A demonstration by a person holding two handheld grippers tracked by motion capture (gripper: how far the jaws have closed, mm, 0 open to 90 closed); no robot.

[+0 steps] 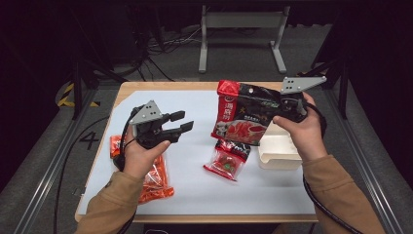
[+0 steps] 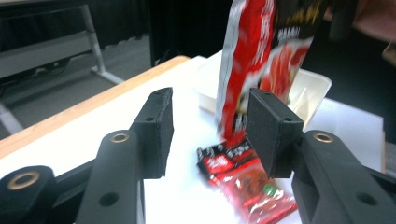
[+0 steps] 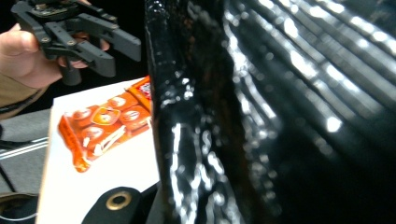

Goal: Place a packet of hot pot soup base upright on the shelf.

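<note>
My right gripper [image 1: 280,108] is shut on a large red and black food bag [image 1: 243,114] and holds it above the table, over the white box [image 1: 277,148]. In the right gripper view the glossy black side of the bag [image 3: 280,116] hangs close in front of the camera. My left gripper [image 1: 181,121] hovers open over the left part of the table with nothing between its fingers. Its own view looks past its jaws at the held bag [image 2: 247,51] and at a small red packet [image 2: 243,182] lying on the table.
An orange snack packet [image 1: 155,178] lies under my left forearm near the table's left front. The small red packet [image 1: 228,158] lies mid-table, left of the white box. A white sheet [image 1: 195,190] covers the wooden table. Metal frame legs stand on the floor behind.
</note>
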